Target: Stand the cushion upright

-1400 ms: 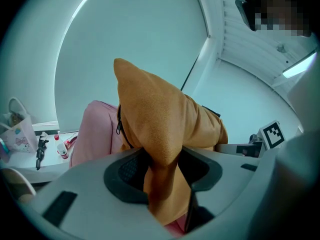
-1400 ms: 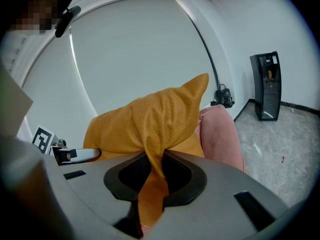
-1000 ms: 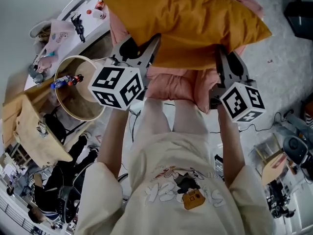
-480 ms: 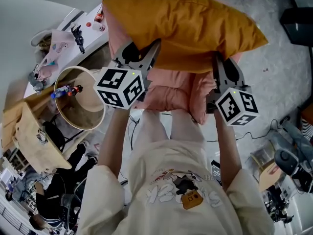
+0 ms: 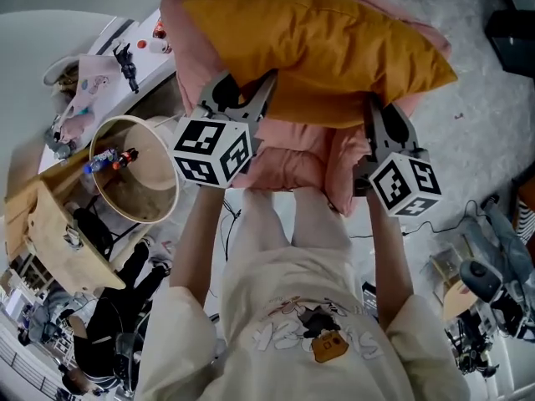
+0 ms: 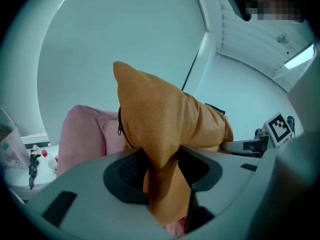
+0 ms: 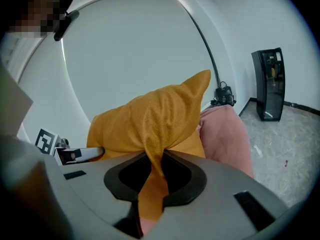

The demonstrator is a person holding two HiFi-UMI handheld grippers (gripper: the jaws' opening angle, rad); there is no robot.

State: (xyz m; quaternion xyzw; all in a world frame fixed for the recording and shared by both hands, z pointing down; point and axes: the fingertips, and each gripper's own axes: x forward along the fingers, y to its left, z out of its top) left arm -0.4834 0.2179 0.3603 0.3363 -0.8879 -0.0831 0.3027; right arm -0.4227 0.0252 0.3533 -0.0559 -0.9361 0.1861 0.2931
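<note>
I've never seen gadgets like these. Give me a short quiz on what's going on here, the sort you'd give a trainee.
1. Which colour is the cushion that both grippers pinch? A orange, B blue, C green.
2. True or false: the left gripper holds nothing.
3. Fill in: the other cushion, close by the held one, is ___.
Key: 1 A. 2 false: its jaws are shut on the cushion's edge, and so are those of the right gripper. 3 pink.
</note>
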